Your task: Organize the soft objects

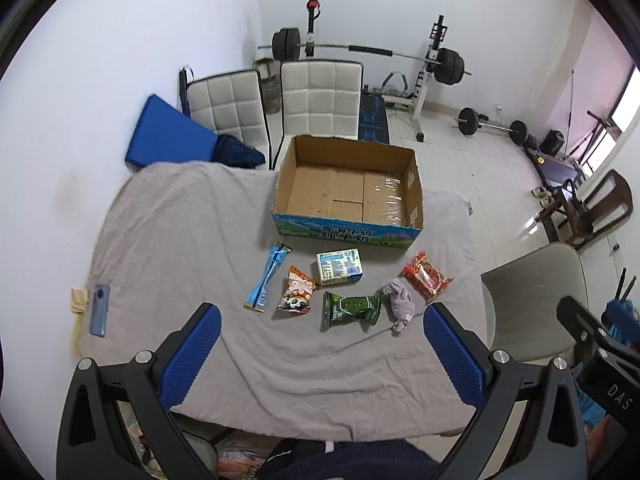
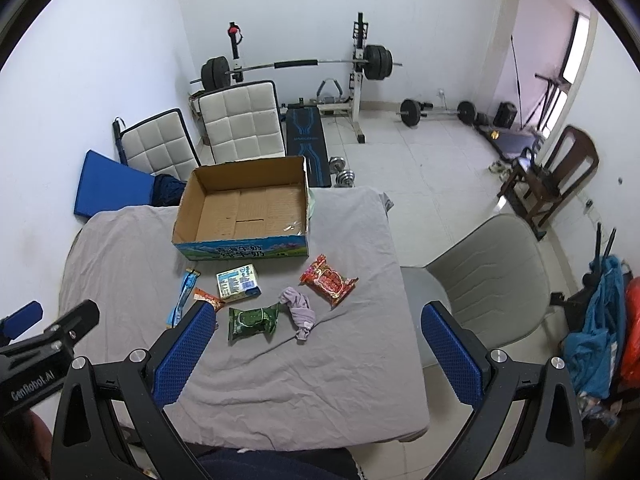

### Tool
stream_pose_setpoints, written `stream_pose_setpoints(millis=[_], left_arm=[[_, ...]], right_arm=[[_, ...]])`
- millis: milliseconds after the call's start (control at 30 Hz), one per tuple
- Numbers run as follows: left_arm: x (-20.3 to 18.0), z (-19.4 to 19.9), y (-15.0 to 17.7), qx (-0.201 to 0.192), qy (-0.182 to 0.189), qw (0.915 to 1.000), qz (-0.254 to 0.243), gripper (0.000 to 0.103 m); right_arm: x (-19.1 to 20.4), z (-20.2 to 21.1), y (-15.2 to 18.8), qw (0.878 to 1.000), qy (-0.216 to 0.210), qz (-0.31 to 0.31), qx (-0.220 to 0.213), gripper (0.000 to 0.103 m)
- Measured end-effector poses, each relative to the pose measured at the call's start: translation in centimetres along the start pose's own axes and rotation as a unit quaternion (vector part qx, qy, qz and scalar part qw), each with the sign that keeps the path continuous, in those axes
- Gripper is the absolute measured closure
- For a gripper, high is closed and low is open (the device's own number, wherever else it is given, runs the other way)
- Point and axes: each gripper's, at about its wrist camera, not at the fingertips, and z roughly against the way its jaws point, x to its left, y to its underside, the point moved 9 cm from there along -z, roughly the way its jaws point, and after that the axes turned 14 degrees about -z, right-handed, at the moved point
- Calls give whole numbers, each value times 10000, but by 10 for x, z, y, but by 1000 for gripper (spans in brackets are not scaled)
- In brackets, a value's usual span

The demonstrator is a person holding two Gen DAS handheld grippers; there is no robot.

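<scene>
An empty cardboard box (image 1: 348, 188) (image 2: 244, 208) stands at the back of the grey-clothed table (image 1: 200, 232). In front of it lie a long blue packet (image 1: 267, 278) (image 2: 182, 298), an orange cartoon snack bag (image 1: 297, 290), a white tissue pack (image 1: 340, 267) (image 2: 238, 282), a green packet (image 1: 351, 310) (image 2: 253, 320), a crumpled purple cloth (image 1: 398, 300) (image 2: 300, 310) and a red snack bag (image 1: 426, 276) (image 2: 329, 280). My left gripper (image 1: 320, 340) is open and empty, held above the near table. My right gripper (image 2: 316, 340) is open and empty, near the table's right edge.
A phone (image 1: 100, 310) lies at the table's left edge. A grey chair (image 2: 480, 280) stands right of the table. Two white padded chairs (image 1: 320, 98) and a blue cushion (image 1: 168, 136) stand behind it. A weight bench and barbells (image 2: 304, 68) fill the far floor.
</scene>
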Motion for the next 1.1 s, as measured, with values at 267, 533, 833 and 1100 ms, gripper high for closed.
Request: stream_pose_setpoints(millis=[267, 533, 833, 1100], left_arm=[[-1, -128, 8, 885, 1, 9961, -49, 0], [-28, -274, 53, 2270, 366, 9732, -90, 0], [-45, -337, 61, 2326, 462, 9658, -1053, 0], [-81, -356, 58, 2291, 683, 9372, -2538, 0]], right_arm=[[-25, -156, 17, 9913, 299, -43, 1278, 0], [-24, -320, 75, 9686, 175, 193, 2472, 2], [6, -436, 120, 9368, -234, 570, 3444, 24], [-18, -456, 149, 9170, 53, 365, 3973, 58]])
